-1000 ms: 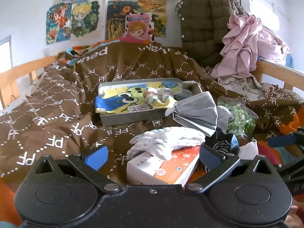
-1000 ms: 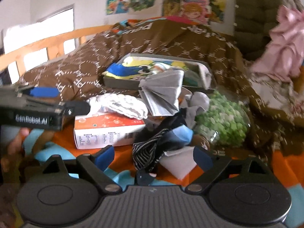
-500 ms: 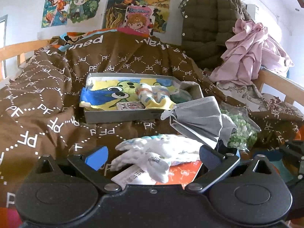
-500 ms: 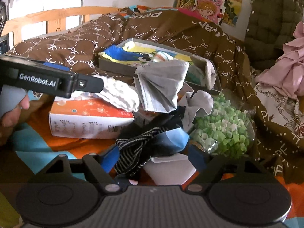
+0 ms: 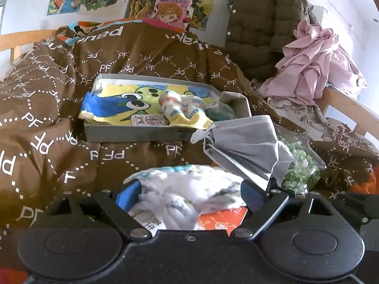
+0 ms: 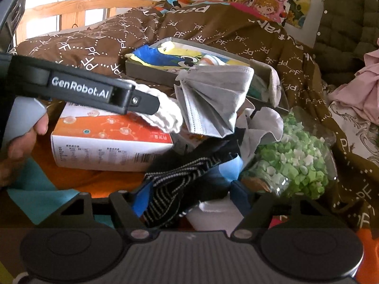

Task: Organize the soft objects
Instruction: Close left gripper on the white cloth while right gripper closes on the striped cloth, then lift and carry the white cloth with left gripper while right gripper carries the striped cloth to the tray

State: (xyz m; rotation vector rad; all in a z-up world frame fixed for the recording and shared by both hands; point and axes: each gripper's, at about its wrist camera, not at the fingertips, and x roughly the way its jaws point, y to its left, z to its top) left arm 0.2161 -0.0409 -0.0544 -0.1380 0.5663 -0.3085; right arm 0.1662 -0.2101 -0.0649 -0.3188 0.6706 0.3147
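Observation:
A white knit glove (image 5: 189,189) lies on an orange and white box (image 5: 220,220) and sits between the open fingers of my left gripper (image 5: 187,195); the same glove shows in the right wrist view (image 6: 163,111). My right gripper (image 6: 189,196) is open around a black striped sock (image 6: 180,184). A grey face mask (image 5: 244,146) rests just past the glove. A grey tray (image 5: 146,135) on the brown quilt holds a yellow and blue cloth (image 5: 118,104) and a striped sock (image 5: 182,108).
A clear bag of green pellets (image 6: 293,158) lies right of the mask. A brown PF quilt (image 5: 47,118) covers the bed. A pink garment (image 5: 315,59) and an olive jacket (image 5: 263,19) hang at the back right. Wooden bed rails (image 5: 343,104) run along both sides.
My left gripper has moved forward until the white glove lies between its fingers. My right gripper has moved forward around the black striped sock.

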